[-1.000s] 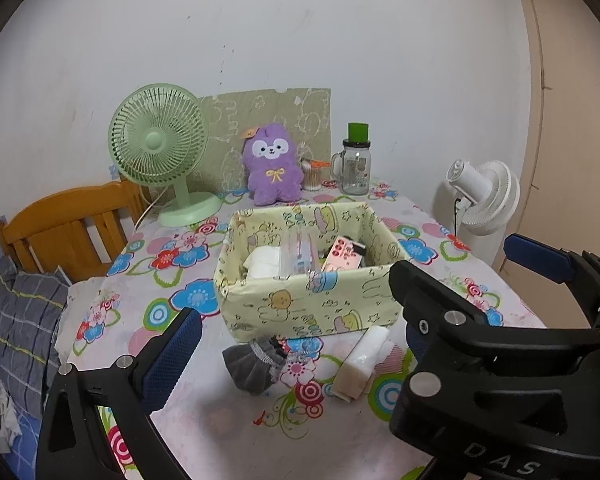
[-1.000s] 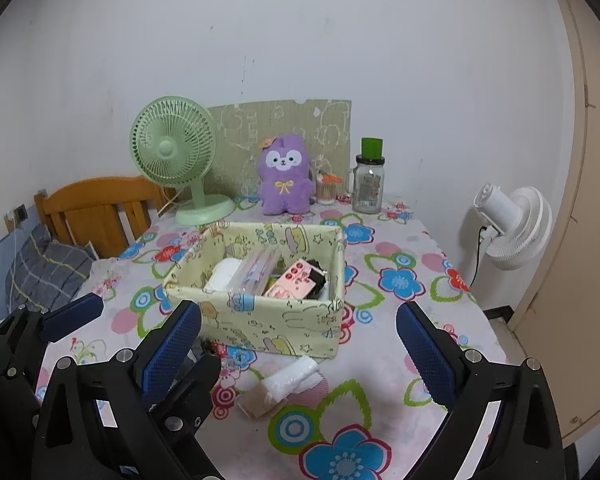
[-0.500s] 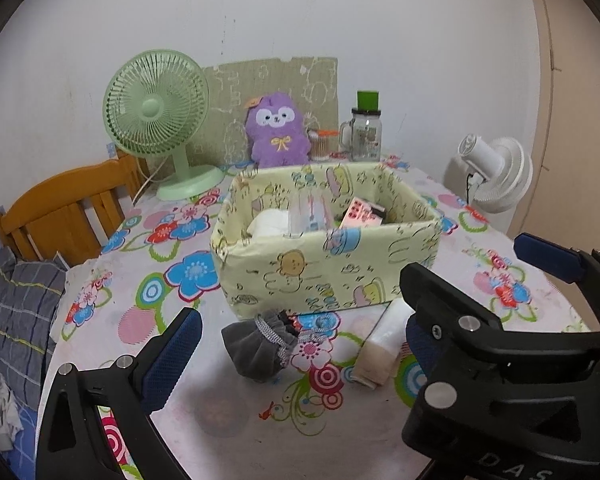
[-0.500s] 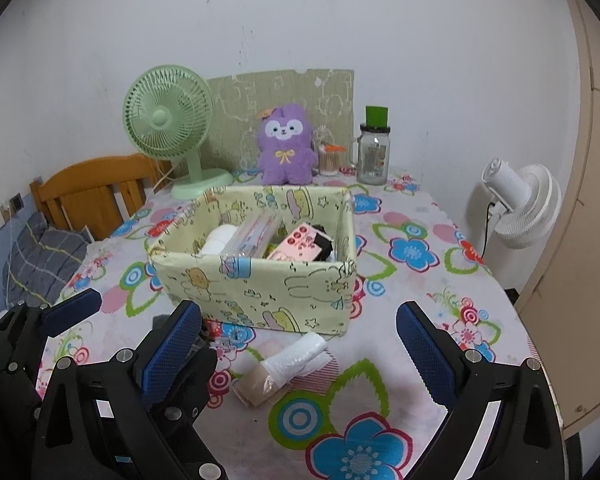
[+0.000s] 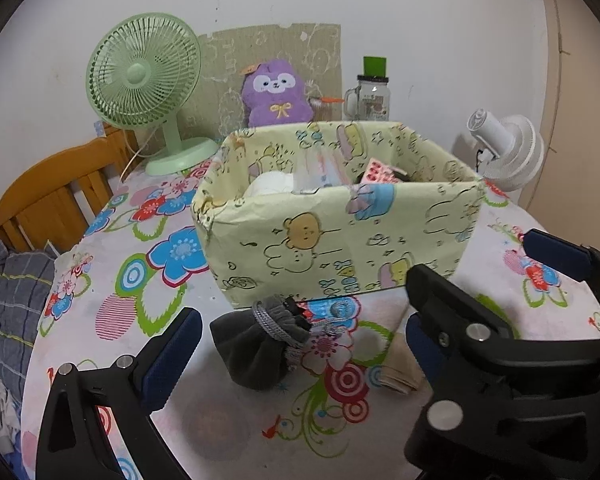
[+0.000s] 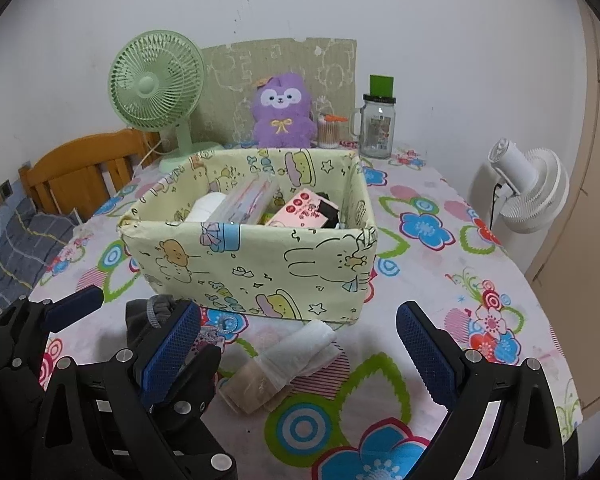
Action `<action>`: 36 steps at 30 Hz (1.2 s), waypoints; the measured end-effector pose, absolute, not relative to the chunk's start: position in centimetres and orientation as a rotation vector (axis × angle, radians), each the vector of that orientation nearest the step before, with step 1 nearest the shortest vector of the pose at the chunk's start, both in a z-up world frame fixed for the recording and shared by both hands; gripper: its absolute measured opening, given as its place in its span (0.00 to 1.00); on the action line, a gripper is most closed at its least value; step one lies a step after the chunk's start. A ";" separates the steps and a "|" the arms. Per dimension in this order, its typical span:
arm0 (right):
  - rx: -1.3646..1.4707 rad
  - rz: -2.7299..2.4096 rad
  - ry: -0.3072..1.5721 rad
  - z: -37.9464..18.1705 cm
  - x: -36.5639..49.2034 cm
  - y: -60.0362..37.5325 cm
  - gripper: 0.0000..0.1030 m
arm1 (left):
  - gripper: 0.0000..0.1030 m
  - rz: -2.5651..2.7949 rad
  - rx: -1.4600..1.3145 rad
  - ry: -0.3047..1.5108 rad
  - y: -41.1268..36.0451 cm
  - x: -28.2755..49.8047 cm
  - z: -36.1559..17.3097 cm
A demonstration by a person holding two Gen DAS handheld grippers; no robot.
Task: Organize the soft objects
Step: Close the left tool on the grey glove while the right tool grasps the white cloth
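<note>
A grey pouch point(image 5: 256, 348) was seen lying on the flowered tabletop point(image 5: 112, 312), just in front of the box point(image 5: 340, 240) and between the wide-open, empty jaws of the left gripper point(image 5: 300, 344). A wrapped roll point(image 6: 284, 364) lay just beside it, framed by the right gripper point(image 6: 300, 348), whose jaws were likewise spread wide and held nothing.

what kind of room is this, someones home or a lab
Most likely a lived-in home, perhaps a bedroom or dining corner. A flowered tablecloth covers the table, a purple plush toy and green desk fan stand at the wall, and a wooden chair sits alongside.
</note>
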State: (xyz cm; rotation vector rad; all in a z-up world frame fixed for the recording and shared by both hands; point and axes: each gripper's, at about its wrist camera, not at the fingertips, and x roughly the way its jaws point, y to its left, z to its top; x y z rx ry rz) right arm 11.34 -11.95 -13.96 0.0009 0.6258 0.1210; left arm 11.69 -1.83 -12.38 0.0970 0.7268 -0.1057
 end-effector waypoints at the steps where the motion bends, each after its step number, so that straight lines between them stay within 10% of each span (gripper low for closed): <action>1: 0.002 0.118 0.630 -14.2 11.5 -11.9 0.97 | 1.00 -0.098 0.098 0.734 -1.7 11.9 -12.6; 16: 0.013 0.100 0.703 -16.7 14.2 -11.1 0.97 | 0.94 -0.068 0.084 0.808 -0.4 14.7 -15.3; 23: 0.033 0.104 0.725 -17.3 15.0 -11.1 0.97 | 0.64 -0.077 0.039 0.842 0.1 15.1 -15.8; 36: 0.028 0.063 0.767 -18.4 14.8 -11.9 0.96 | 0.56 -0.139 0.067 0.834 -1.9 13.6 -15.9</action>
